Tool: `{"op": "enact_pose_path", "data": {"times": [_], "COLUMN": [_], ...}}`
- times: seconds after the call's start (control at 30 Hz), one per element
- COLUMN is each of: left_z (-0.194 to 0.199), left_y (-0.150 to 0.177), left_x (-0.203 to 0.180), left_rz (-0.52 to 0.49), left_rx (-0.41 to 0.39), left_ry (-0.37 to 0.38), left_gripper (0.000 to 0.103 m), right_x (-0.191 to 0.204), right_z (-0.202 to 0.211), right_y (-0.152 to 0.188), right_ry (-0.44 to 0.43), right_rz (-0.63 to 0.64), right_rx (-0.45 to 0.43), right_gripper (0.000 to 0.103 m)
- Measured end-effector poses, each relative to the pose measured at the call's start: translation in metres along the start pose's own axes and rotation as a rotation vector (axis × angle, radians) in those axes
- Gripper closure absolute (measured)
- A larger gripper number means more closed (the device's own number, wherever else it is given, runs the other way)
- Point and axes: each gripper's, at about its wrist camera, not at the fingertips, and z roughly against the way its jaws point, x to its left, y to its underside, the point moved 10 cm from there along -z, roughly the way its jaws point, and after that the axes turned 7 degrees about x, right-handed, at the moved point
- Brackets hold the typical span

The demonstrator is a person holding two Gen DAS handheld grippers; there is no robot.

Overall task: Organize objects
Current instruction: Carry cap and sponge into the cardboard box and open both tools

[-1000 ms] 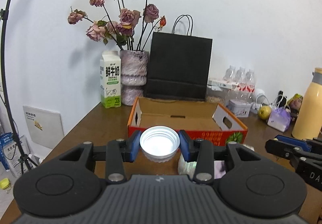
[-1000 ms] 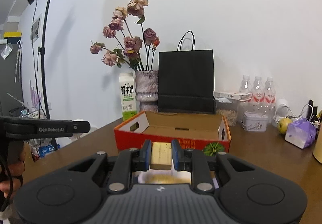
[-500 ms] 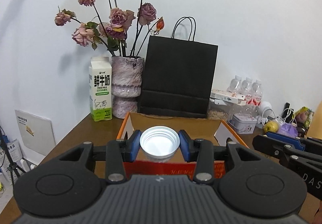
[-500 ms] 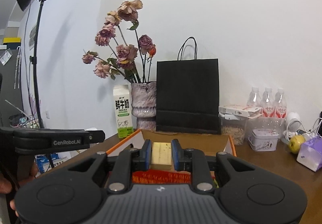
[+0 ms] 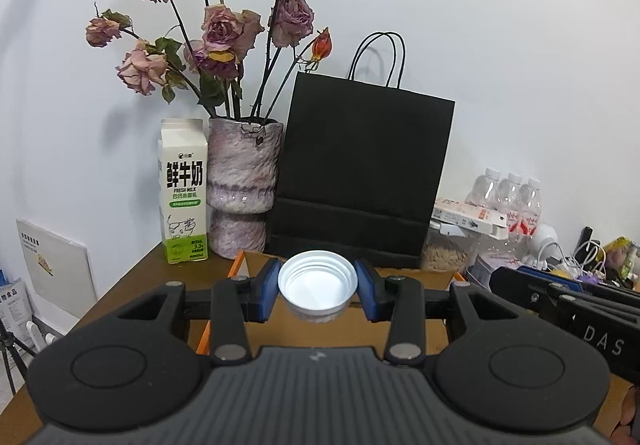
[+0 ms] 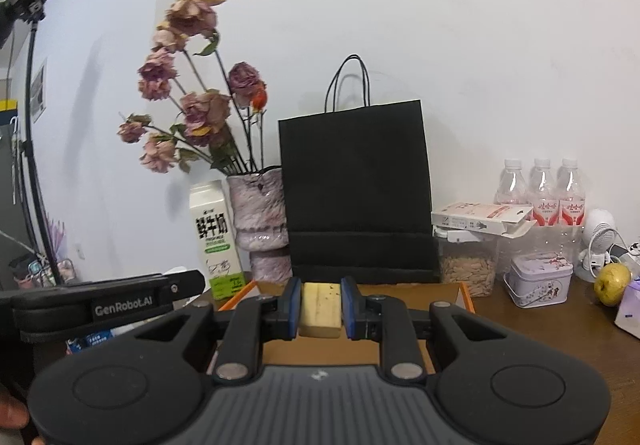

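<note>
My left gripper (image 5: 317,295) is shut on a white screw lid (image 5: 317,291), open side up, held above the orange cardboard box (image 5: 240,259). My right gripper (image 6: 320,308) is shut on a pale yellow block (image 6: 320,309) and holds it above the same box (image 6: 466,297). Each gripper body shows at the edge of the other's view: the right one in the left wrist view (image 5: 568,301), the left one in the right wrist view (image 6: 108,305). Most of the box interior is hidden behind the grippers.
A black paper bag (image 5: 360,181), a vase of dried roses (image 5: 240,185) and a milk carton (image 5: 184,193) stand behind the box. To the right are water bottles (image 6: 540,189), a seed jar (image 6: 466,269), a tin (image 6: 538,279) and a pear (image 6: 612,283).
Both grippers have moved forward and up over the box with their objects still held. The box front has dropped out of sight below the fingers.
</note>
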Motion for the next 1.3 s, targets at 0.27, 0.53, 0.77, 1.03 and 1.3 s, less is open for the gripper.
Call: {"op": "enact_pose_path", "data": {"times": [0.27, 0.53, 0.77, 1.03, 1.3], "left_z": [-0.038, -0.077, -0.109, -0.132, -0.142], "left_y": [-0.014, -0.013, -0.007, 0.012, 0.023], "left_x": [0.001, 0.002, 0.008, 0.012, 0.01], "left_rz": [0.023, 0.007, -0.007, -0.026, -0.05], "left_rx": [0.013, 0.053, 0.082, 0.156, 0.199], "left_ry": [-0.017, -0.041, -0.086, -0.109, -0.115], "left_gripper": [0.062, 0.062, 0.062, 0.062, 0.062], "right_x": [-0.019, -0.032, -0.047, -0.06, -0.062], "right_z": [-0.035, -0.081, -0.115, -0.137, -0.144], "right_y": [-0.016, -0.011, 0.008, 0.029, 0.039], "right_ry": [-0.004, 0.0, 0.045, 0.094, 0.118], "right_rz": [-0.039, -0.041, -0.04, -0.05, -0.036], "right_rx": [0.006, 0.076, 0.153, 0.235, 0.277], "right_gripper": [0.083, 0.083, 0.083, 0.083, 0.083]}}
